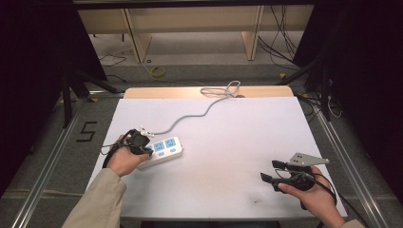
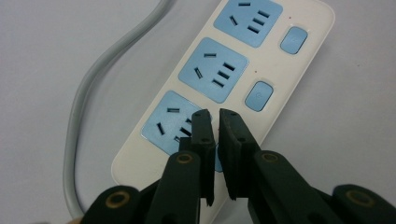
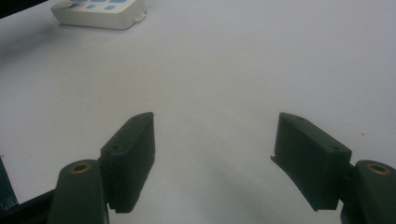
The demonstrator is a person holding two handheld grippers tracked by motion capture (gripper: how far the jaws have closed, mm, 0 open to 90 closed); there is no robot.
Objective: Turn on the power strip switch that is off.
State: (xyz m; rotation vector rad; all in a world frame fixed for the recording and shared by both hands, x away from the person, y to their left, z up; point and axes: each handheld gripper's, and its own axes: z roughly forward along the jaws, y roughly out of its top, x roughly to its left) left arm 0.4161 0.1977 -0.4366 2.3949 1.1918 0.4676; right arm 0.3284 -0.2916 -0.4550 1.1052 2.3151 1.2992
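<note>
Overhead inspection: my left gripper [image 1: 140, 142] sits at the 9 o'clock end of the power strip [image 1: 164, 149], which lies at 9 o'clock on the white table [image 1: 228, 142]; its grey cord [image 1: 190, 118] runs off toward 12. My right gripper [image 1: 275, 172] idles at 4 o'clock, well apart, likely kept clear.

Left gripper view: jaws nearly clenched, grasping nothing, tips poised over the nearest of 3 switches [image 2: 258, 95], presumably to press it. That nearest switch is mostly hidden; contact cannot be confirmed.

Right gripper view: jaws released, wide. Strip cut off at 11 o'clock.
</note>
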